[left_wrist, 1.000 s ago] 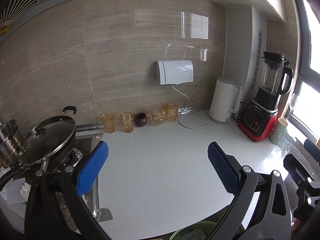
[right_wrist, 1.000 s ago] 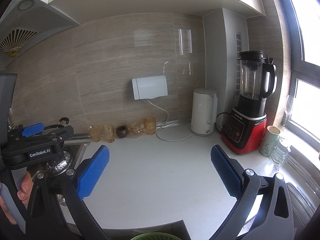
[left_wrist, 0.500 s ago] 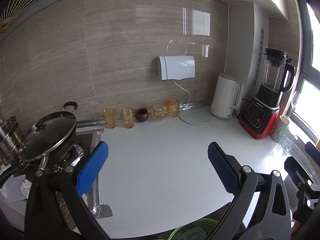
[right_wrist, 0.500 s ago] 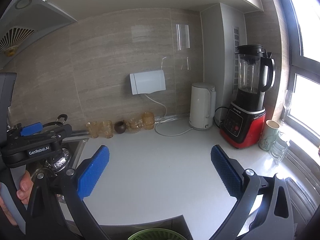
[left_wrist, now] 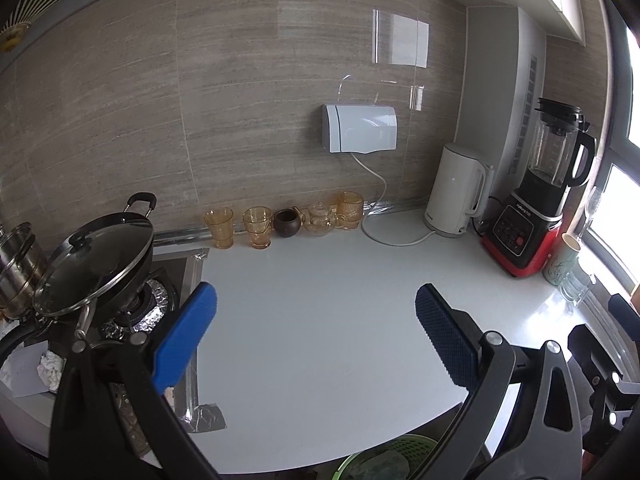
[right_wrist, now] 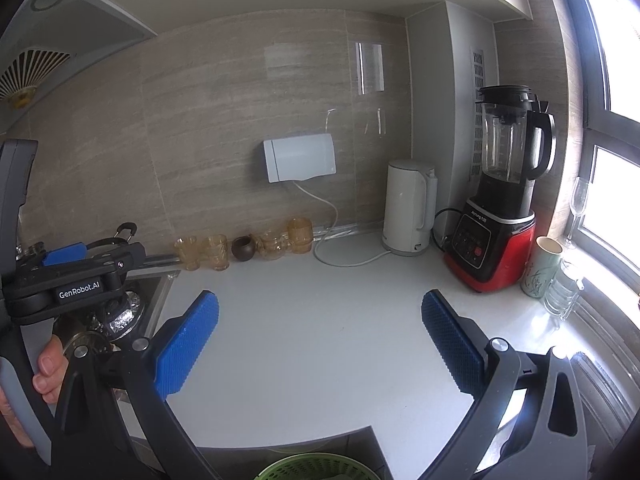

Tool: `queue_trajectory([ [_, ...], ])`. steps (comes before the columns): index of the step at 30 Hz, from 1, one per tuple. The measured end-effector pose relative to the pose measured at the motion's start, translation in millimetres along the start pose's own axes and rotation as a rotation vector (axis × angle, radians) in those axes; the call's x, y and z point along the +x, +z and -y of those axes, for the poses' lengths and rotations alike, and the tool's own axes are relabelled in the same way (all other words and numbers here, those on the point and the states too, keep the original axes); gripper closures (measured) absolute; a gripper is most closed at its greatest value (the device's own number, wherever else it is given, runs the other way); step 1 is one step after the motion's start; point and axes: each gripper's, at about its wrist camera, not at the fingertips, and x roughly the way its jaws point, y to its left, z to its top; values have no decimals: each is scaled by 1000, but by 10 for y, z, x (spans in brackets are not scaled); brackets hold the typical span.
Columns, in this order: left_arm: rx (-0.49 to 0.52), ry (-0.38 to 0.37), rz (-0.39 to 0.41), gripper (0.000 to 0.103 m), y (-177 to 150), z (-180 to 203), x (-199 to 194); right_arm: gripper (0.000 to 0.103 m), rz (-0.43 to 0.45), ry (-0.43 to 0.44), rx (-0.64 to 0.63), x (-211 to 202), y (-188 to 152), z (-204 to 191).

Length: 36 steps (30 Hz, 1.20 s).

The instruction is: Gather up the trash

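My left gripper (left_wrist: pixel 316 320) is open and empty above the white countertop (left_wrist: pixel 320 320). My right gripper (right_wrist: pixel 320 328) is open and empty over the same countertop (right_wrist: pixel 320 340). A green basket shows below the counter's front edge in the left wrist view (left_wrist: pixel 384 460) and in the right wrist view (right_wrist: pixel 316 468). Crumpled white paper (left_wrist: pixel 50 368) lies on a paper sheet at the far left, beside the stove. The left gripper body (right_wrist: pixel 72 276) appears at the left of the right wrist view.
A lidded wok (left_wrist: pixel 96 264) and steel pot (left_wrist: pixel 18 264) sit on the stove at left. Amber glasses (left_wrist: pixel 256 226), a dark cup and a glass teapot line the wall. A white kettle (left_wrist: pixel 456 190), red blender (left_wrist: pixel 536 208) and cup (left_wrist: pixel 562 258) stand at right.
Both grippers have pulled back and risen a little from the wall; the counter's front edge and the green basket show more. Both stay open.
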Motion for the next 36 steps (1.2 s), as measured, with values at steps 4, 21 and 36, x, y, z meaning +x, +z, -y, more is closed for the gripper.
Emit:
queue_trajectory([
  [4,3,-6,1,8,-4,-6,2,2,-5,-1,-5,7,-2,-21],
  [21,11,28,28,8,-14,-33,-28,2,-21,0,-18,43,-13,-93],
  [36,30,10,-18,8,-34,-27,111,2,-56,0,-20,143,-74,-149],
])
